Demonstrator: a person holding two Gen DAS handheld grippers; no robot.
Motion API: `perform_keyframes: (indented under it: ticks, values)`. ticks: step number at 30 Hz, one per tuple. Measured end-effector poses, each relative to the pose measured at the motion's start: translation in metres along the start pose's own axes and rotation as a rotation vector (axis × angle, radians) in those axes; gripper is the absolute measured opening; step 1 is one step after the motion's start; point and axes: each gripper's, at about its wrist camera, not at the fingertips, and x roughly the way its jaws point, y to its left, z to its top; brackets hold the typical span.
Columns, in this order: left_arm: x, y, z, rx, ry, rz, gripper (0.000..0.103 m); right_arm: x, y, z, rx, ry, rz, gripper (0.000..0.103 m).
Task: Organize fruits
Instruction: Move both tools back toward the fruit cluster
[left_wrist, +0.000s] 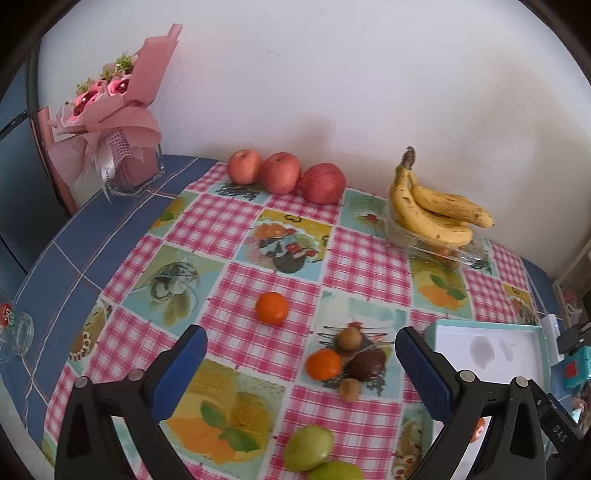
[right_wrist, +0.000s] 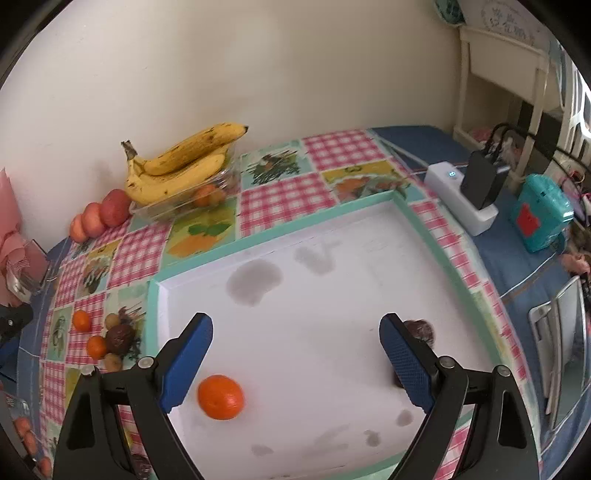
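Observation:
My left gripper (left_wrist: 301, 350) hangs open over the checked tablecloth with nothing between its blue pads (left_wrist: 181, 373). Ahead of it lie a tangerine (left_wrist: 272, 308), a second tangerine (left_wrist: 324, 364), a dark brown fruit (left_wrist: 368, 364) and two small tan fruits (left_wrist: 349, 338). Two green fruits (left_wrist: 308, 446) lie near its base. Three red apples (left_wrist: 280, 172) line the wall, and bananas (left_wrist: 432, 210) rest on a clear container (left_wrist: 458, 254). My right gripper (right_wrist: 295, 354) is open above the white tray (right_wrist: 332, 295). In the tray lie a tangerine (right_wrist: 221, 397) and a dark fruit (right_wrist: 419, 328), partly hidden by the right finger.
A pink bouquet in a glass vase (left_wrist: 114, 110) stands at the back left. A glass jar (left_wrist: 14, 332) lies at the left edge. To the tray's right sit a white power strip with a black charger (right_wrist: 476, 188) and a teal device (right_wrist: 539, 214).

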Motion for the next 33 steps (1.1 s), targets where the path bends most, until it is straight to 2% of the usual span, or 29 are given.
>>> perform_keyframes:
  ticks: [6, 12, 20, 29, 31, 33]
  values:
    - [0.003, 0.027, 0.008, -0.038, 0.031, -0.043, 0.103, 0.009, 0.025, -0.004, 0.003, 0.060, 0.065, 0.092]
    - [0.001, 0.047, 0.015, -0.045, 0.035, -0.003, 0.103, 0.010, 0.060, -0.004, 0.001, 0.086, 0.122, 0.092]
    - [0.000, 0.075, 0.024, -0.153, 0.053, -0.033, 0.103, -0.002, 0.115, 0.002, -0.103, 0.055, 0.168, 0.092]
    - [0.014, 0.079, 0.030, -0.159, 0.072, -0.013, 0.103, 0.006, 0.159, 0.002, -0.176, 0.075, 0.205, 0.091]
    - [0.025, 0.078, 0.031, -0.163, 0.095, -0.035, 0.101, 0.010, 0.166, 0.003, -0.191, 0.081, 0.205, 0.088]
    - [0.035, 0.077, 0.033, -0.161, 0.112, -0.051, 0.096, 0.013, 0.171, 0.004, -0.200, 0.085, 0.205, 0.074]
